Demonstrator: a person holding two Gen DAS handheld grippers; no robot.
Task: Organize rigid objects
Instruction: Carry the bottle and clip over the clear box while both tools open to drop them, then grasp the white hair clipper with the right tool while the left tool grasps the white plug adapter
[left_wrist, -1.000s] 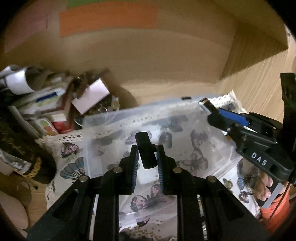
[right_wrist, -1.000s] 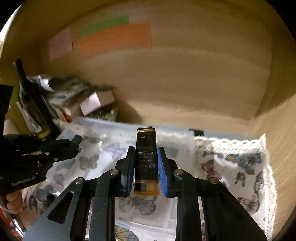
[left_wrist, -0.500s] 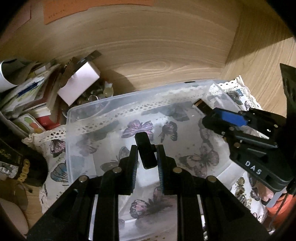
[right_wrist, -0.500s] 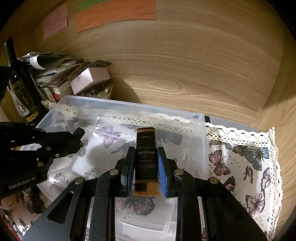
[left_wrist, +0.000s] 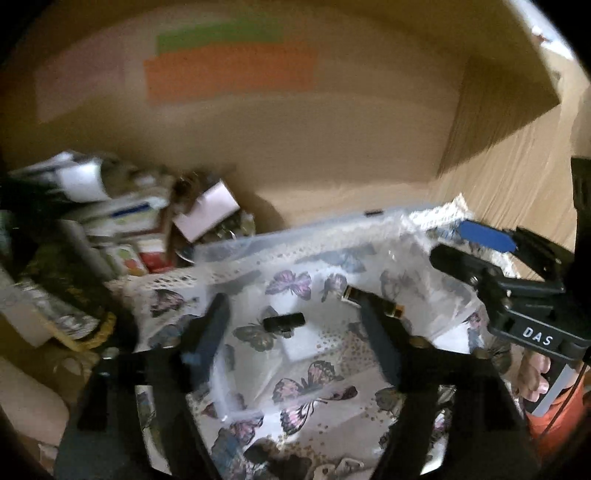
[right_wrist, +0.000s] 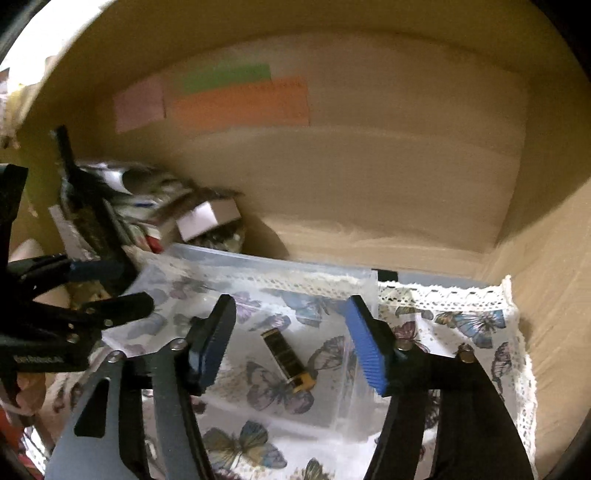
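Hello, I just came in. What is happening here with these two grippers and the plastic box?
A person is sorting small items into a clear plastic bin that sits on a butterfly cloth. Both grippers are open above the bin. Under the right gripper, a black and gold tube lies on the bin floor. Under the left gripper, a small black item lies there too. Neither gripper holds anything.

A clear plastic bin (right_wrist: 280, 264) sits on a white lace-edged cloth (right_wrist: 476, 317) printed with purple and blue butterflies, holding a black-and-gold tube (right_wrist: 288, 358) and a small black piece (left_wrist: 283, 322), below orange (right_wrist: 240, 105), green (right_wrist: 227, 77) and pink (right_wrist: 139, 105) notes.
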